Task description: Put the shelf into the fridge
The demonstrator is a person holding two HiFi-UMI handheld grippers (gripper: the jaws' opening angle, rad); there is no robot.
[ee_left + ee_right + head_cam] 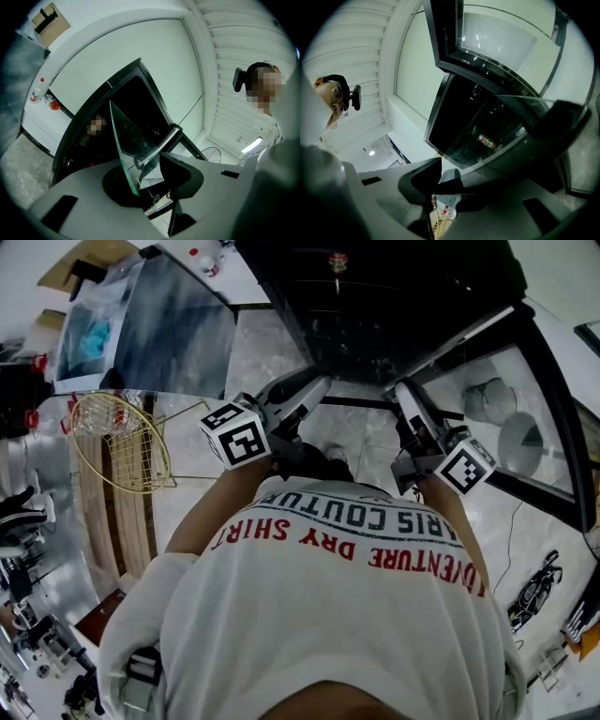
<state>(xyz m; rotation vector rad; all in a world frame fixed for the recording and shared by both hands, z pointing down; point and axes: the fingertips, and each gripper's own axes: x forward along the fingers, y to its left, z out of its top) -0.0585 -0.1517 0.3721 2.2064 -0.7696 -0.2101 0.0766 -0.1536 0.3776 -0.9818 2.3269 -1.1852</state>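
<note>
A clear glass shelf (361, 423) with a dark front strip hangs level in front of the open fridge (375, 306), whose inside is dark. My left gripper (314, 390) is shut on the shelf's left edge. My right gripper (408, 395) is shut on its right edge. In the left gripper view the glass shelf (124, 145) runs edge-on between the jaws of the left gripper (145, 174). In the right gripper view the shelf (501, 129) lies between the jaws of the right gripper (450, 180), with the fridge opening (473, 117) beyond.
The fridge door (530, 427) stands open at the right with white bins in it. A gold wire basket (122, 442) sits at the left beside wooden slats. A large glass-topped surface (164, 324) lies at the upper left. A black cable (536, 589) is on the floor.
</note>
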